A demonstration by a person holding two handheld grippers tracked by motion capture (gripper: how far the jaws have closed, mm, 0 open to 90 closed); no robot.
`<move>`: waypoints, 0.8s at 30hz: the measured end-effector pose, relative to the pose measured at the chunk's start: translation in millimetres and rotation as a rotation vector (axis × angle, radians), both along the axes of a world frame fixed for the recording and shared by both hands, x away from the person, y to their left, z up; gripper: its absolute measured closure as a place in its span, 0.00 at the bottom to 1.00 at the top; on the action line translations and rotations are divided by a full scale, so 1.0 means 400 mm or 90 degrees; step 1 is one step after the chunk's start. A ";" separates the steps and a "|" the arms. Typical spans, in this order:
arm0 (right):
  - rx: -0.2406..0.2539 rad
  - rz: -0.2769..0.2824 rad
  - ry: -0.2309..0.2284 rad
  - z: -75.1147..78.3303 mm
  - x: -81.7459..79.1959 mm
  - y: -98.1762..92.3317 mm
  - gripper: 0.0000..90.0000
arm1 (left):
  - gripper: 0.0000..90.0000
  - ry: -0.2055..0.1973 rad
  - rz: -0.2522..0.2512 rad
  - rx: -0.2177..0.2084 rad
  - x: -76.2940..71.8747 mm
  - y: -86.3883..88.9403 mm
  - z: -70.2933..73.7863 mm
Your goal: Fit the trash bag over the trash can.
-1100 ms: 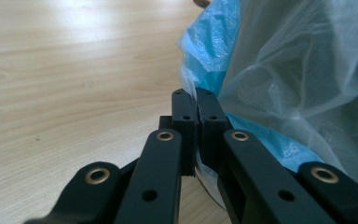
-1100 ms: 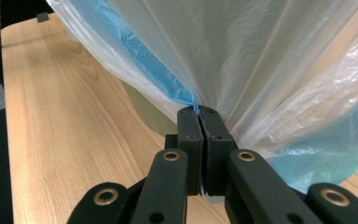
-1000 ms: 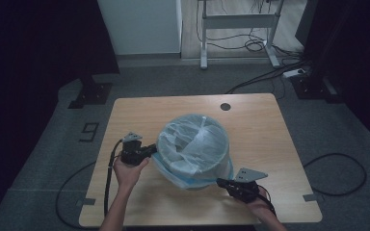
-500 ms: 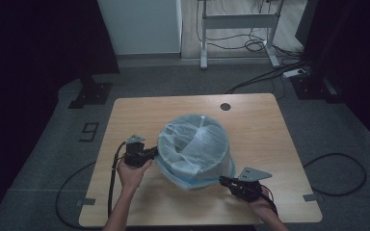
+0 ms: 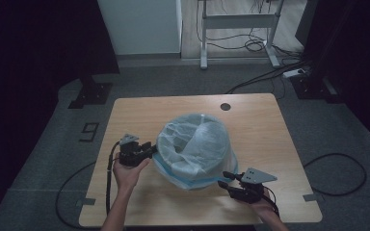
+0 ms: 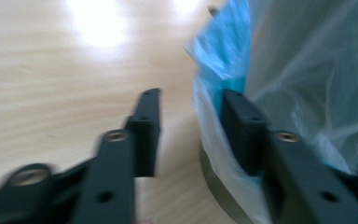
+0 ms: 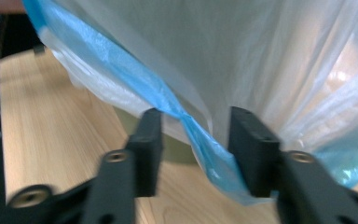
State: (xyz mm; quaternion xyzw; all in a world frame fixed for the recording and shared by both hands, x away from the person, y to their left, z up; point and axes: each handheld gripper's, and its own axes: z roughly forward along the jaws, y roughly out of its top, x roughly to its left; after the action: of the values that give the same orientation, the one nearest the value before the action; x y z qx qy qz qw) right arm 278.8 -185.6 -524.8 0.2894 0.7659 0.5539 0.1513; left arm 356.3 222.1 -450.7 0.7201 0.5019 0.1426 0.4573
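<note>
A round bin [image 5: 207, 168] stands near the middle of the wooden table [image 5: 270, 125], lined with a translucent bag [image 5: 195, 144] whose blue-edged hem hangs down over the bin's outer wall. The left gripper [image 5: 149, 150] sits just beside the bin's left flank, pointing in at it; its jaws have just been opening and now stand apart, with the bag's hem [image 6: 214, 121] against the inner face of one jaw and not pinched. The right gripper [image 5: 227, 178] is just beside the bin's near right side (roughly opposite the other one), and its jaws have also just been opening; a twisted blue fold [image 7: 191, 135] hangs loose between them, unclamped. Both grippers lie about equally near, so either could retake the hem.
</note>
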 end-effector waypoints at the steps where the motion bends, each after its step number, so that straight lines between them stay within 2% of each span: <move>1: 0.010 -0.006 -0.011 0.007 -0.007 -0.003 0.52 | 0.56 -0.004 0.006 -0.002 -0.003 0.007 0.004; 5: 0.030 -0.022 -0.038 0.022 -0.025 -0.017 0.40 | 0.40 -0.029 0.011 -0.008 -0.023 0.043 0.019; 9: 0.035 -0.026 -0.036 0.021 -0.024 -0.029 0.38 | 0.25 -0.066 0.000 -0.013 -0.041 0.063 0.028; 12: 0.038 -0.022 -0.038 0.020 -0.025 -0.028 0.39 | 0.16 -0.087 -0.008 -0.027 -0.050 0.068 0.037; 15: 0.049 -0.021 -0.037 0.030 -0.025 -0.016 0.39 | 0.12 -0.099 -0.002 0.004 -0.051 0.057 0.056; 18: 0.055 -0.014 -0.047 0.046 -0.026 0.003 0.39 | 0.09 -0.100 -0.005 0.015 -0.046 0.046 0.075; 22: 0.043 -0.008 -0.058 0.051 -0.033 0.013 0.40 | 0.08 -0.093 0.007 0.007 -0.040 0.046 0.085; 24: 0.040 -0.010 -0.057 0.049 -0.036 0.008 0.40 | 0.08 -0.093 0.009 -0.006 -0.041 0.054 0.087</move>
State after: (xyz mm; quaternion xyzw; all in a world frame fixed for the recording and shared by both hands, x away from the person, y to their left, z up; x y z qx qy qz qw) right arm 264.3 -182.3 -505.0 0.2748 0.7383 0.5889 0.1807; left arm 339.8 243.5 -415.8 0.7021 0.4729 0.1954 0.4952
